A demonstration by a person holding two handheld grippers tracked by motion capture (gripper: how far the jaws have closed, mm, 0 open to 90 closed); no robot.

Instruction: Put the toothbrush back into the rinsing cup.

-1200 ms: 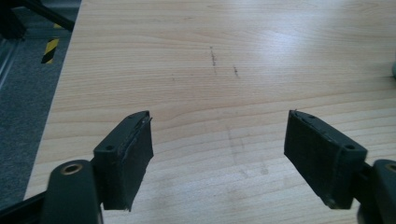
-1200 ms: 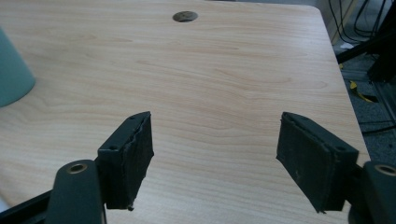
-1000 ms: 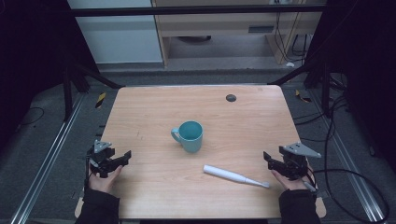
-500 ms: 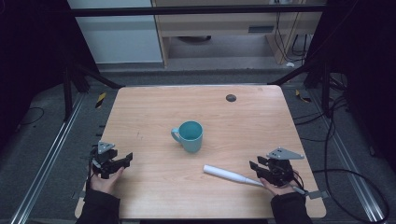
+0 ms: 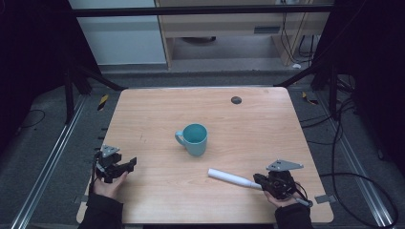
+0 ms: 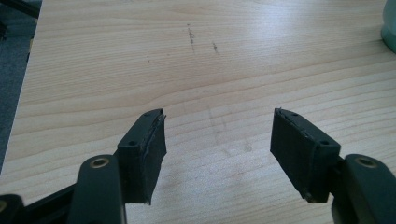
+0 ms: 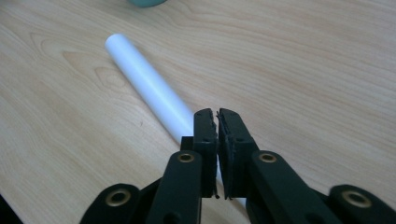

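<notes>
A teal mug (image 5: 193, 138) stands upright mid-table with its handle to the left; an edge of it shows as the mug (image 6: 390, 28) and the mug (image 7: 147, 2). A white tube (image 5: 229, 177) lies flat in front of it, to the right. My right gripper (image 5: 258, 180) is at the tube's right end. In the right gripper view the right gripper (image 7: 217, 114) has its jaws pressed together, and the white tube (image 7: 149, 88) runs under them. My left gripper (image 5: 130, 164) rests near the table's left front edge. The left gripper (image 6: 217, 140) is open over bare wood.
The wooden table (image 5: 248, 124) has a small dark round spot (image 5: 236, 99) near its far edge. Dark floor, metal rails and cables surround the table. Shelving stands beyond the far side.
My right gripper has moved left along the front of the table to the tube's right end. The left gripper has barely shifted. Mug and tube lie where they were.
</notes>
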